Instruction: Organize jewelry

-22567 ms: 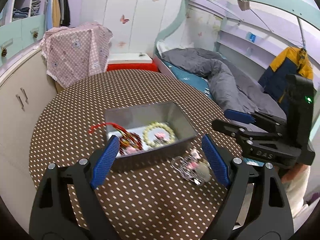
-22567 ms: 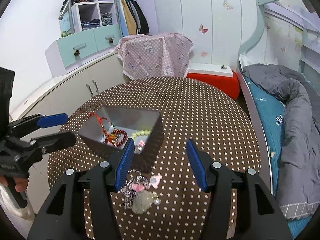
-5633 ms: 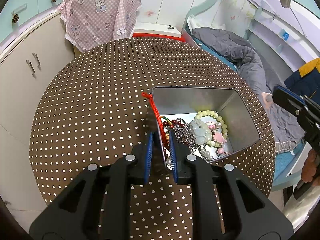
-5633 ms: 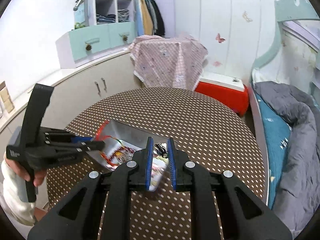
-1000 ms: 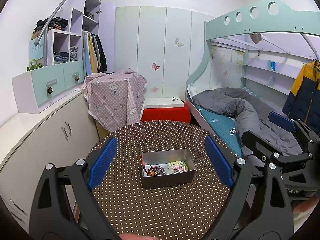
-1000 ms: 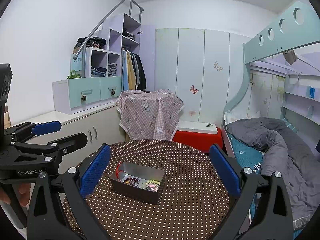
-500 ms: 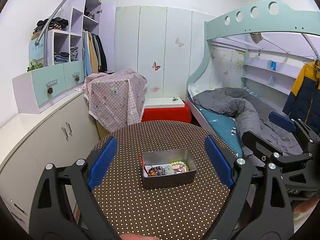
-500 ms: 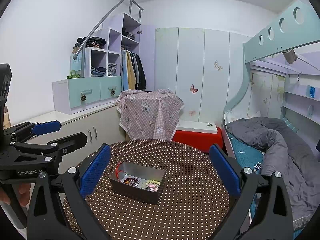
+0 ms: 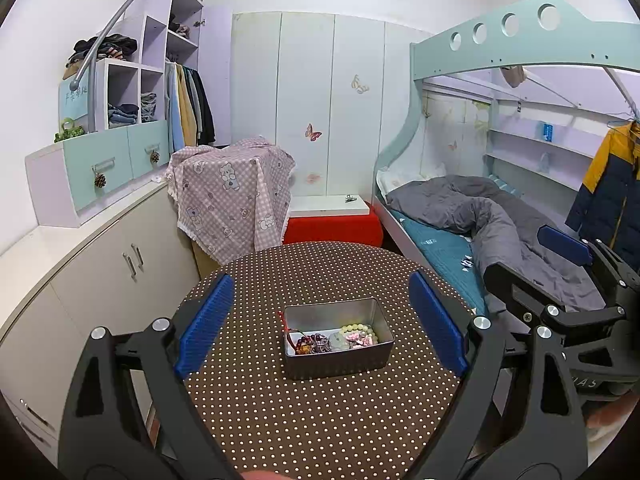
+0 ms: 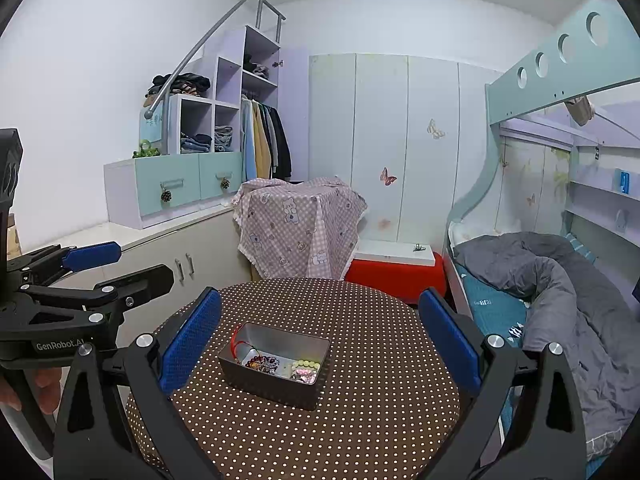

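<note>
Round counter (image 9: 320, 420) with brown white-dotted cloth, seen from both wrist views.

Metal tin (image 9: 337, 360), rectangular, open-topped, sits near the counter's middle. In the right wrist view the same tin (image 10: 276, 380) lies angled, one corner toward the camera.

Contents, all on the tin floor:
- dark red bead bracelet (image 9: 314, 345) with a red cord (image 9: 285, 326) draped up over the left rim
- pale green bead bracelet (image 9: 360, 330) toward the right end
- pink charms (image 9: 357, 338) inside the green loop
- a greyish-green pendant (image 9: 338, 342) between the two bracelets; its detail is too small to read.

Nothing lies loose on the cloth around the tin.

Left gripper (image 9: 320, 320): spread wide, blue pads (image 9: 206, 318) well apart, holding nothing, held high and back from the tin. It also shows at the left edge of the right wrist view (image 10: 116, 268), jaws parted there too.

Right gripper (image 10: 318, 342): likewise spread wide and empty, blue pads (image 10: 450, 344) flanking the tin in view but well above it. Seen from the left wrist view at the right edge (image 9: 532, 264), parted.

Beyond the counter: pink checked cloth (image 9: 232, 196) over a box shape, red stool (image 9: 332, 228) with white top, bunk bed (image 9: 480, 216) with grey duvet, low cabinets (image 9: 100, 264) at left.
</note>
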Motion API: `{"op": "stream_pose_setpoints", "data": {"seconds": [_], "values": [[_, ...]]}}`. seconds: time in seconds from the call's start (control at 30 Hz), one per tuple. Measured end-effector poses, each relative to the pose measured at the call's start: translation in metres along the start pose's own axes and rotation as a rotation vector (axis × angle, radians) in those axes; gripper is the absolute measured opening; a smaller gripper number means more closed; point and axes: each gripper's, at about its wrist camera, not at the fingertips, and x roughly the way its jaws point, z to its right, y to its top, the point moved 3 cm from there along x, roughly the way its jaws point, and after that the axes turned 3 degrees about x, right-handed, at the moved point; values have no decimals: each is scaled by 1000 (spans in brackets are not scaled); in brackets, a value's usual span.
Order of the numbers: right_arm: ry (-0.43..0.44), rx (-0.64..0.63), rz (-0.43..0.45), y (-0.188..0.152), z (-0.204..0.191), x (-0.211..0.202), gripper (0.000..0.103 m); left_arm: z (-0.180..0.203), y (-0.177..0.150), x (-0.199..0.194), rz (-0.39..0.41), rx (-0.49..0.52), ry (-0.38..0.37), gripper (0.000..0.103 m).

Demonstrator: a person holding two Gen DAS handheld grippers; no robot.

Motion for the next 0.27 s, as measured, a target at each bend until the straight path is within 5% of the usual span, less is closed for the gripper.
{"op": "stream_pose_setpoints", "data": {"seconds": [0.27], "values": [[-6,3,-1,0,0,3,95,-1,0,1,-2,0,3,87]]}}
